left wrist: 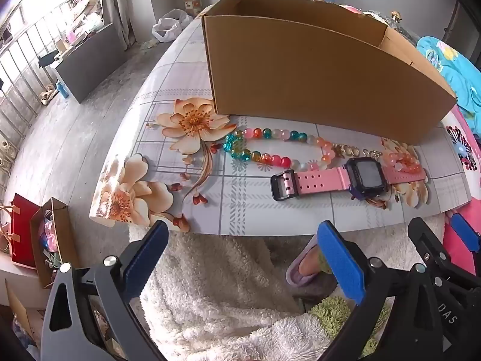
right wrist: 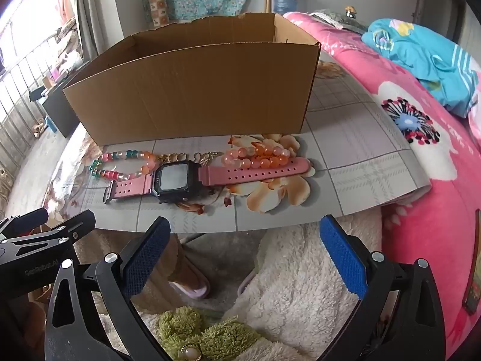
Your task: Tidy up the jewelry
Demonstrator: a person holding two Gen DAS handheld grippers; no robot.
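A pink-strapped watch with a dark square face lies flat on the flowered table. Behind it lie a multicoloured bead bracelet, a small gold chain and a pink-orange bead bracelet. An open cardboard box stands behind them. My left gripper and right gripper hang open in front of the table edge, above a lap in fluffy white fabric, with nothing between the blue pads.
A pink flowered bedspread with a turquoise cloth lies right of the table. Slippered feet rest on the floor below. A red bag and a small carton stand at floor level on the left.
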